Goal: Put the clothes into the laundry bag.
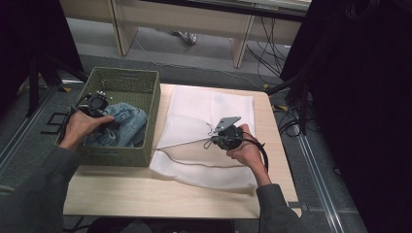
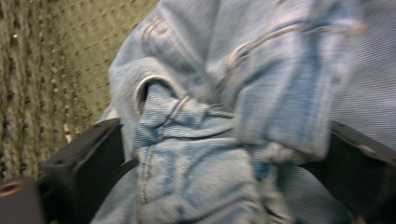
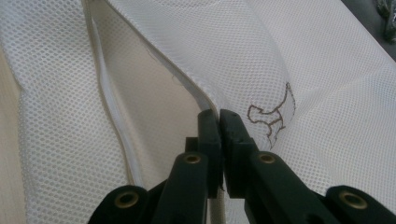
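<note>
Currently, folded blue jeans [image 2: 224, 140] lie in a green basket [image 1: 145, 97] at the tabletop's [image 1: 145, 194] left side. The left gripper [image 1: 99, 109] has its fingers [image 2: 88, 158] spread wide around a bunched fold of denim, not visibly pinching yet. To the right, a white mesh bag [image 3: 303, 60] lies flat; the right gripper [image 3: 219, 123] is clamped tight on its opening's hem. Best to close on a thick fold, lift the jeans clear, and hold the bag mouth raised.

jeans [image 1: 124, 124] in basket [image 1: 150, 97], mesh bag [image 1: 209, 111] right of it
</note>
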A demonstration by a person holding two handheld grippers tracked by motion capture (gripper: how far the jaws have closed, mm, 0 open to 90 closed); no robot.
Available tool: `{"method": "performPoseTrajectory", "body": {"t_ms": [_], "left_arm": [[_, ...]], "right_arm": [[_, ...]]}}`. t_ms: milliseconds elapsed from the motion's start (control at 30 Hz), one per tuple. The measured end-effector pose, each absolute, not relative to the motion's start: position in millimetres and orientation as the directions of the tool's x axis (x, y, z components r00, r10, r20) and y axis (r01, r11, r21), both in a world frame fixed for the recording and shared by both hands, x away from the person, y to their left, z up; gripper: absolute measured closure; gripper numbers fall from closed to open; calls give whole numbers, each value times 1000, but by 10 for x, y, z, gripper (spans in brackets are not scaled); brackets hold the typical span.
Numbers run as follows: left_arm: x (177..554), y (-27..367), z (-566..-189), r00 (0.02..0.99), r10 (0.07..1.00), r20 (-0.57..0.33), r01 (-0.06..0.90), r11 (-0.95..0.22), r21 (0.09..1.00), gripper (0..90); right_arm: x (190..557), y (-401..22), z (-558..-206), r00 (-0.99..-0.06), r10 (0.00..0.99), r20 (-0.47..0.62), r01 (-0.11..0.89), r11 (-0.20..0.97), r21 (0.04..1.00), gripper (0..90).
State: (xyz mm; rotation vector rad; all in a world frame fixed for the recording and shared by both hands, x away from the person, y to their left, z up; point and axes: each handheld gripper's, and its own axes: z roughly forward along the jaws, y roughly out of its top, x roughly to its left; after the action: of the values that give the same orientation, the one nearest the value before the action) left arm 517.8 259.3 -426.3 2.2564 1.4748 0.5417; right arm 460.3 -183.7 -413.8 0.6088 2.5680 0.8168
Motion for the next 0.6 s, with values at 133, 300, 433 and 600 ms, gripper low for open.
{"method": "performPoseTrajectory", "body": {"t_ms": [133, 300, 433, 600], "left_arm": [[5274, 2634, -4428, 406, 913, -25, 817, -351, 458, 0], [5272, 2418, -4535, 522, 848, -86, 760, -417, 499, 0], [5268, 2313, -4502, 538, 838, -90, 743, -422, 520, 0], [5300, 2252, -4589, 544, 835, -85, 755, -443, 484, 0]], "right_arm": [[4612, -1854, -4136, -840, 500, -210, 288, 740, 608, 883], [4627, -1859, -4157, -845, 492, -210, 284, 746, 602, 883], [4633, -1861, -4166, -844, 491, -216, 281, 747, 602, 883], [4633, -1837, -4151, -845, 490, -215, 282, 748, 600, 883]]}}
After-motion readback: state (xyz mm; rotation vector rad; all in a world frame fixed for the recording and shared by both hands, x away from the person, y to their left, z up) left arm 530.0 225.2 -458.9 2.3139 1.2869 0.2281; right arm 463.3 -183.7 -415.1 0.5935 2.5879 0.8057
